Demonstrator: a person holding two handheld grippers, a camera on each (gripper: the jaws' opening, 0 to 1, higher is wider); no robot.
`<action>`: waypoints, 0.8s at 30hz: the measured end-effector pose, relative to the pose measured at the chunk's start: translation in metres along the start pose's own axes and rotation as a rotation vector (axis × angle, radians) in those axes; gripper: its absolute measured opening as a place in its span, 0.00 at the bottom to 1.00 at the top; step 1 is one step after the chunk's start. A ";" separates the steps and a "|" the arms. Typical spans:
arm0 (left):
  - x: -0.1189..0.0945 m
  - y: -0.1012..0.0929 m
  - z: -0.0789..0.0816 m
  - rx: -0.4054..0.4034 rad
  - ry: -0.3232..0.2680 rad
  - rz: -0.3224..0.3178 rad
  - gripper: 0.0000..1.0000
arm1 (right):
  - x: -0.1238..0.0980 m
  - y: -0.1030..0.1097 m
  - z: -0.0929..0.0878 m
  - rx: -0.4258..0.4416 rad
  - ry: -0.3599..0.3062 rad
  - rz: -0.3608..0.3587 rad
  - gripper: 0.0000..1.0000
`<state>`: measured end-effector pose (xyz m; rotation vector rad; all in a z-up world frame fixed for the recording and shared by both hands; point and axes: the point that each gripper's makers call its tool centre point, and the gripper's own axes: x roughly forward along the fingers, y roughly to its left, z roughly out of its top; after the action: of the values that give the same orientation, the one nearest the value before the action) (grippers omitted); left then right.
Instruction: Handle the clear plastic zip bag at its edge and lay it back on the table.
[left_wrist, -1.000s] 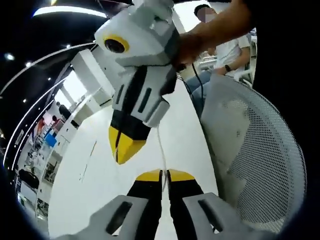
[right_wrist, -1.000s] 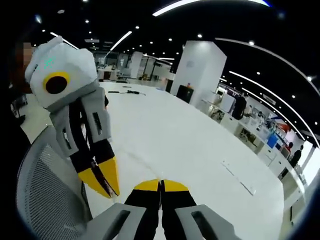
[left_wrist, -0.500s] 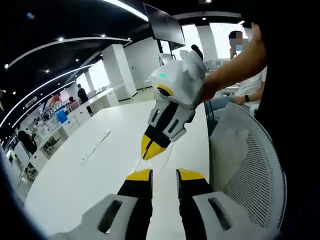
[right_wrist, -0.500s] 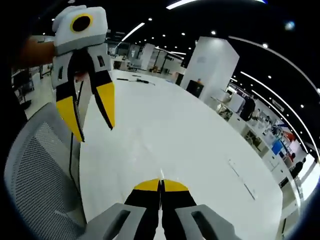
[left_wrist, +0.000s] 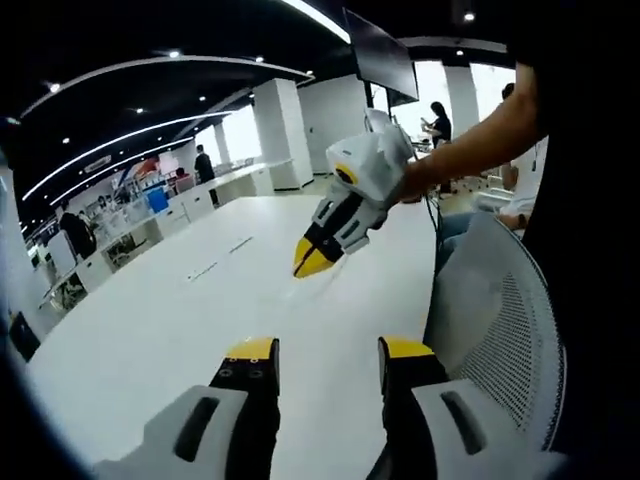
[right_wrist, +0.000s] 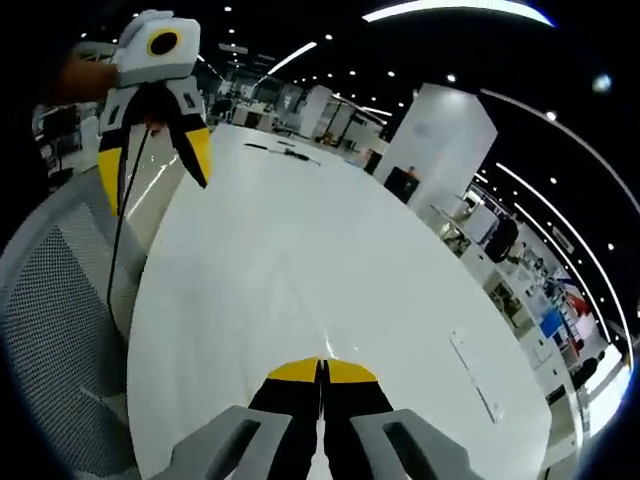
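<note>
The left gripper (left_wrist: 325, 352) hangs over the white tabletop (left_wrist: 170, 320) with jaws wide apart and empty; the right gripper (right_wrist: 322, 366) has jaws pressed together on the bag (right_wrist: 300, 310), beside a mesh chair (left_wrist: 505, 320).

We see a white table (left_wrist: 150, 330) with a smooth top and a soft satin sheen; ceiling lights smear across it in the right gripper view. The chair back (left_wrist: 510, 330) beside it is grey-white woven mesh, matt and finely perforated, on what looks like a moulded plastic frame. Left gripper (left_wrist: 325, 352): grey body of matt hard plastic, jaw arms black and slightly glossy, tips yellow and smooth. Right gripper (right_wrist: 322, 368): same build, with a glossy white shell visible in the left gripper view. Bag (right_wrist: 300, 310): thin clear film, we can barely make it out, only faint crease lines on the tabletop. The ceiling is dark and matt, the pillars look painted smooth white.
</note>
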<state>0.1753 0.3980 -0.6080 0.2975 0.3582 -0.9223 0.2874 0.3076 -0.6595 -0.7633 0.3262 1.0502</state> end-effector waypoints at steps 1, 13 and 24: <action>-0.002 0.000 -0.002 -0.011 -0.002 0.007 0.43 | 0.002 -0.003 -0.001 -0.018 0.003 -0.005 0.00; -0.025 -0.011 -0.022 -0.060 -0.033 0.066 0.49 | 0.027 -0.009 -0.016 -0.120 0.020 0.013 0.00; -0.033 -0.018 -0.040 -0.097 -0.003 0.108 0.50 | 0.053 -0.003 -0.037 -0.103 0.063 0.066 0.00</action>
<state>0.1354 0.4273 -0.6314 0.2243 0.3789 -0.7972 0.3193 0.3158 -0.7149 -0.8841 0.3559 1.1131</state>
